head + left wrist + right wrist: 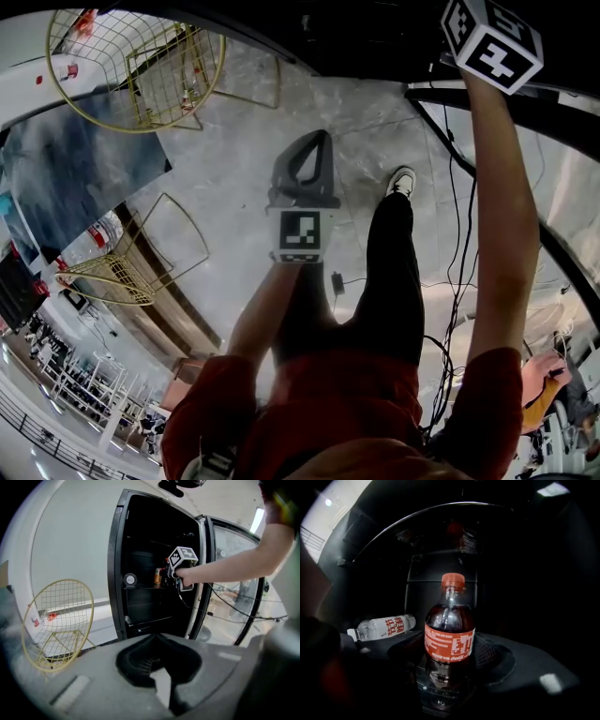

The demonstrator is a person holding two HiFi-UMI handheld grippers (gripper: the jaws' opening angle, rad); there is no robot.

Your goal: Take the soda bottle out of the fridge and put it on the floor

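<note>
The soda bottle [450, 634] is dark cola with a red cap and a red label. It stands upright inside the dark fridge [154, 564], deep between the jaws of my right gripper [450, 641], which press against its sides. In the left gripper view, the right gripper [174, 573] reaches onto a middle fridge shelf at arm's length. Its marker cube [492, 42] shows at the top right of the head view. My left gripper [302, 155] hangs over the grey floor, shut and holding nothing, its jaw tips [154, 638] touching.
A clear water bottle [384, 626] lies on its side on the shelf, left of the soda bottle. The fridge's glass door [234, 573] stands open to the right. Gold wire chairs [141, 66] [122, 272] stand at left. Cables [455, 281] trail across the floor by the person's shoe [401, 180].
</note>
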